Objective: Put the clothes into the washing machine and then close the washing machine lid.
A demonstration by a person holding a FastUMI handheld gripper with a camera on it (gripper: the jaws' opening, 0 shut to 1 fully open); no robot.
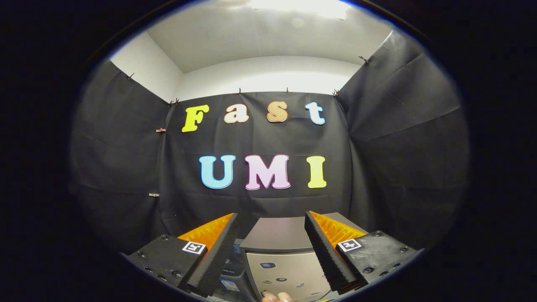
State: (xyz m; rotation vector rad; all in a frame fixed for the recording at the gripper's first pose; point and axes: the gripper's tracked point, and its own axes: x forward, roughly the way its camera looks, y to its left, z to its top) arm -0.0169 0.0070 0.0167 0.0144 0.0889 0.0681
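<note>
Washing machine [280, 256] stands just ahead of the gripper [270, 233] and partly between its two fingers, seen from above and in front. Its lid [277, 235] is a flat dark panel lying closed over the top, and its far edge sits close to the booth's black cloth wall [260, 201]. Below the lid, the paler front face of the machine carries a small display and a few round buttons [280, 279]; their markings are too small to make out.

The gripper is open: its fingers are spread wide apart, one on each side of the lid, with nothing held between them and neither finger touching the machine as far as can be seen. Each finger carries a small square black-and-white marker [194, 247] on its upper face.

At the very bottom, just below the machine's front panel, the tips of a person's fingers [277, 297] show. To the left of the machine, low between it and the left finger, lies a small dark object with a blue and white label [229, 285]; what it is cannot be told. No clothes can be made out
</note>
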